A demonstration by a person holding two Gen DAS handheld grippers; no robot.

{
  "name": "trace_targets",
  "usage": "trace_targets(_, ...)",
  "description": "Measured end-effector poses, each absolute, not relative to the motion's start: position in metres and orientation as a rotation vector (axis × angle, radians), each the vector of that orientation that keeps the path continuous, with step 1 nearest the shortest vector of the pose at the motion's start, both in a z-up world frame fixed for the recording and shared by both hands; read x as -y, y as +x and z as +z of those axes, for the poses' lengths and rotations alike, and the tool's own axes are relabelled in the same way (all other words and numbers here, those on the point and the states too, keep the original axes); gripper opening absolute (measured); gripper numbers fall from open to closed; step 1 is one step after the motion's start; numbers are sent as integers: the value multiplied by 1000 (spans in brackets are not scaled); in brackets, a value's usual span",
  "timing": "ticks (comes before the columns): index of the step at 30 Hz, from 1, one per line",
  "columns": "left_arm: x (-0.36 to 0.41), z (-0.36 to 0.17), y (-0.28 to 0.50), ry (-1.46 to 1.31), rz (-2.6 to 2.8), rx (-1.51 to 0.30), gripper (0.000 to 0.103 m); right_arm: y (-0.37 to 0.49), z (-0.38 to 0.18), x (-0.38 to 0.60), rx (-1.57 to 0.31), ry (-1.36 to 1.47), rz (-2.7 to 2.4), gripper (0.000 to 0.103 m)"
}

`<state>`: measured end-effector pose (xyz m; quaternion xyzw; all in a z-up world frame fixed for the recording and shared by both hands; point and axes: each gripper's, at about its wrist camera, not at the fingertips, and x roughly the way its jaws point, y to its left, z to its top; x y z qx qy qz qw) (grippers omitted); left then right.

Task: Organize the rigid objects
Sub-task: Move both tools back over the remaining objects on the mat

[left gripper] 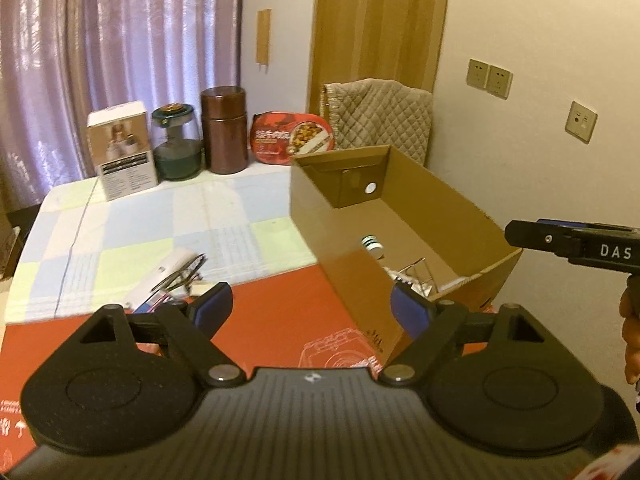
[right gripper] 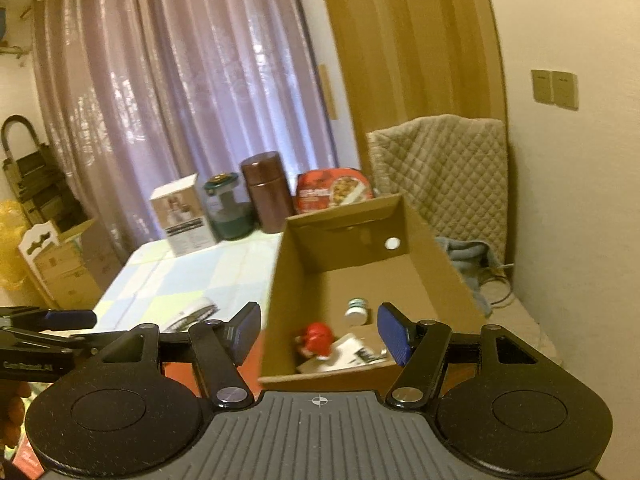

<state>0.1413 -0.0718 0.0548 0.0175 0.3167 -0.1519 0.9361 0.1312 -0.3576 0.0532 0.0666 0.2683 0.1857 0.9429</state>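
Note:
My left gripper (left gripper: 312, 309) stands open and empty above a red surface (left gripper: 280, 300), just left of an open cardboard box (left gripper: 312, 204). Inside the box lie a small white bottle (left gripper: 372, 243) and a metal wire piece (left gripper: 416, 274). A white object with a wire loop (left gripper: 178, 274) lies on the checked cloth to the left. My right gripper (right gripper: 320, 330) is open and empty over the near end of the box (right gripper: 340, 236), above a red item (right gripper: 316, 340), the white bottle (right gripper: 356, 310) and a white printed pack (right gripper: 356, 352). Each gripper shows at the edge of the other's view.
At the back of the checked tablecloth (left gripper: 160, 220) stand a white carton (left gripper: 120, 148), a green glass jar (left gripper: 176, 144), a brown canister (left gripper: 224, 128) and a red food tray (left gripper: 292, 136). A quilted chair back (left gripper: 380, 116) and the wall lie behind the box.

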Motion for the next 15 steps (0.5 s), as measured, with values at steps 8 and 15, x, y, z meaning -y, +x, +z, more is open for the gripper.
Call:
trace_targets(8, 28, 59, 121, 7, -235, -628, 84, 112, 63, 325, -544, 114, 429, 62)
trace_targets(15, -18, 48, 112, 22, -109, -625, 84, 105, 61, 295, -537, 88, 483, 62)
